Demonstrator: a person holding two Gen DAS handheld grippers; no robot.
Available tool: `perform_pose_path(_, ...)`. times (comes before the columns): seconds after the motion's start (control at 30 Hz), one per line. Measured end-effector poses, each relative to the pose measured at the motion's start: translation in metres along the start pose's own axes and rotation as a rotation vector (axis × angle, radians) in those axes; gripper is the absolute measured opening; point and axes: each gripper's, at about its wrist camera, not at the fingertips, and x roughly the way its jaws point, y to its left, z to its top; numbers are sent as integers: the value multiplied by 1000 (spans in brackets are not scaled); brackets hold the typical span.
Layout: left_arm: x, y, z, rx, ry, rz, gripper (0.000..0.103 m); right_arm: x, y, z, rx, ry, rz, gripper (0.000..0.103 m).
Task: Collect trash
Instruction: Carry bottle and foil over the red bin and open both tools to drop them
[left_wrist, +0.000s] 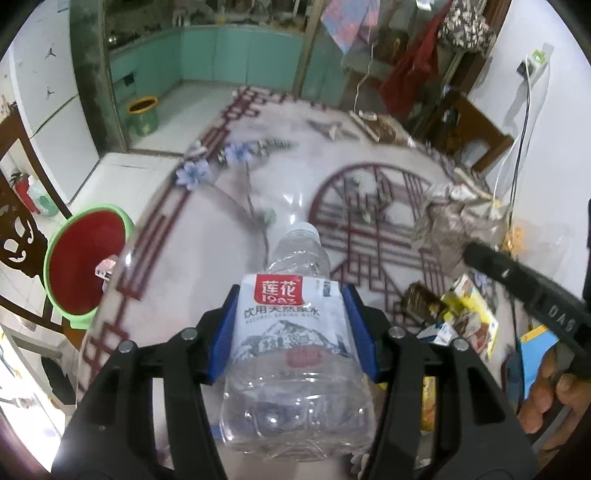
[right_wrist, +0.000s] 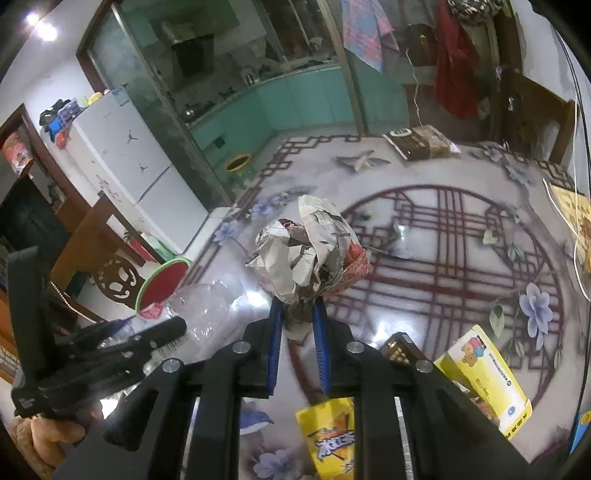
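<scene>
A bottle is held over the table, and a bowl is seen at its left edge.

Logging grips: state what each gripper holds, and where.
Left gripper: clear plastic water bottle, by its labelled middle. Right gripper: crumpled newspaper ball, by its underside.

Your left wrist camera is looking steeply down along its black fingers from close above the glossy round table with the dark red lattice pattern. Your right wrist camera is facing the same way beside it, and both are sharing that table, the green-rimmed red bin and the teal kitchen cabinets.
</scene>
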Motion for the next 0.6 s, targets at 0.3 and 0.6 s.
perform_pose_path(0.3, -32, 26, 7, -41, -72, 3, 53, 0, 26, 1, -39, -2, 12, 16)
perform_pose_path(0.6, -44, 61, 8, -89, -96, 34, 53, 6, 49, 2, -62, -2, 27, 16)
